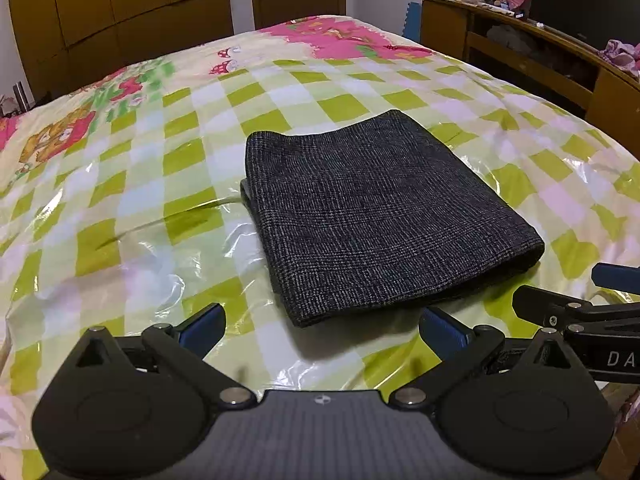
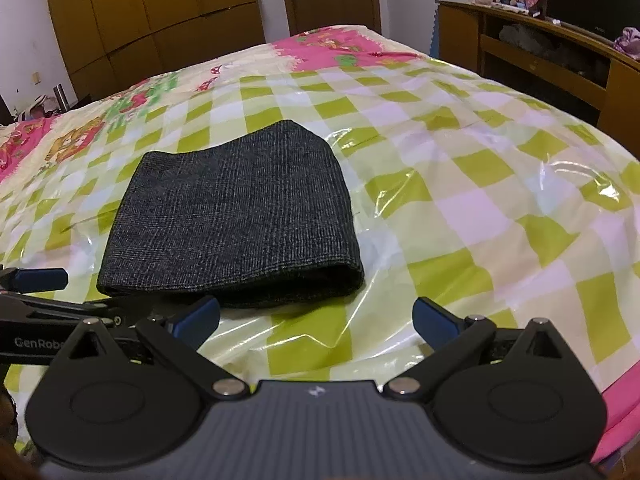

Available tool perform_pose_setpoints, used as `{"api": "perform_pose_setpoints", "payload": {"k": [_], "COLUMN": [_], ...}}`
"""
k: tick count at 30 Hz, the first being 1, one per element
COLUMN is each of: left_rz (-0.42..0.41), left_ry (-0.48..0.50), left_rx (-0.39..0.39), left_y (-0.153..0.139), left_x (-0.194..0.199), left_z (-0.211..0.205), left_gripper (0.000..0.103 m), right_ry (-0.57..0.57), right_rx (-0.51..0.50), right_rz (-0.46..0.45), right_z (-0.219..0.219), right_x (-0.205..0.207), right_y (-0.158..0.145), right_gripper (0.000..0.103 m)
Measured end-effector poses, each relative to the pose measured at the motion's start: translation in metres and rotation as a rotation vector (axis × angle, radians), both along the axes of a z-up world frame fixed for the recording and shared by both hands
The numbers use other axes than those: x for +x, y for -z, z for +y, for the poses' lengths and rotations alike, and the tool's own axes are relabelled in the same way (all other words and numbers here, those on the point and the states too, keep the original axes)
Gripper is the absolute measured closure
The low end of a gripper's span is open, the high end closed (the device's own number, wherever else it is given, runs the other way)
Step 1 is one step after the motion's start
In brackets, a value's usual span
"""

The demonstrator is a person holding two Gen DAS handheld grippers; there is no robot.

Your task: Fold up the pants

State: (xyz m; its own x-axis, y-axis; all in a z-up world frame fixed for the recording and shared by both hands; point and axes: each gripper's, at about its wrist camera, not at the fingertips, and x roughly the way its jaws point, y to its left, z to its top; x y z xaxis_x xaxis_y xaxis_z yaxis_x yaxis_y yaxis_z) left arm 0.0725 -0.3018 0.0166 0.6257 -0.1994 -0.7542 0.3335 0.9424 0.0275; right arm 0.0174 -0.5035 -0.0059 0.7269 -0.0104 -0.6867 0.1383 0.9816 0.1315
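pants (image 1: 380,220): folded into a compact dark grey rectangle, flat on the bed, just ahead of both tools; rounded fold edge nearest the tools, layered edges toward the far left corner.
left tool (image 1: 320,330): spread wide, empty, hovering short of the near edge of the bundle; blue pads (image 1: 202,328) clear of the fabric.
right tool (image 2: 316,320): also spread wide, holding nothing, just back from the near fold, bundle ahead and to its left.
tool spacing: side by side, close together; tip of the right tool seen at the right edge of the left wrist view, tip of the left tool at the left edge of the right wrist view.
bed (image 1: 120,200): checked green and white cover under a glossy clear plastic sheet (image 2: 480,200), wrinkled around the bundle; slippery-looking, so likely to let cloth slide when pushed.
likely reason for pose: both tools off the cloth and opened, fitting a bundle set down and let go, neat enough to need no pinning.
progress: judged at or very near the end; no loose leg or waistband trailing out.
remaining: at most a small squaring of the far left corner, where a layer peeks out.
risk: nudging the bundle on the plastic could skew the stack.
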Motion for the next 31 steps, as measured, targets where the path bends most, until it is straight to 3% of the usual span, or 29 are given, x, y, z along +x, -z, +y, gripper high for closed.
{"api": "perform_pose_setpoints", "payload": {"k": [31], "left_rz": [-0.018], "left_ry": [0.003], "left_rx": [0.013], "left_y": [0.0001], "left_x": [-0.0026], "left_z": [-0.0004], "left_gripper": [0.000], "right_ry": [-0.017], "right_rx": [-0.003], "right_rz": [0.007], "right_z": [-0.0001], "right_x": [0.0033], "right_y": [0.0020], "right_gripper": [0.001]}}
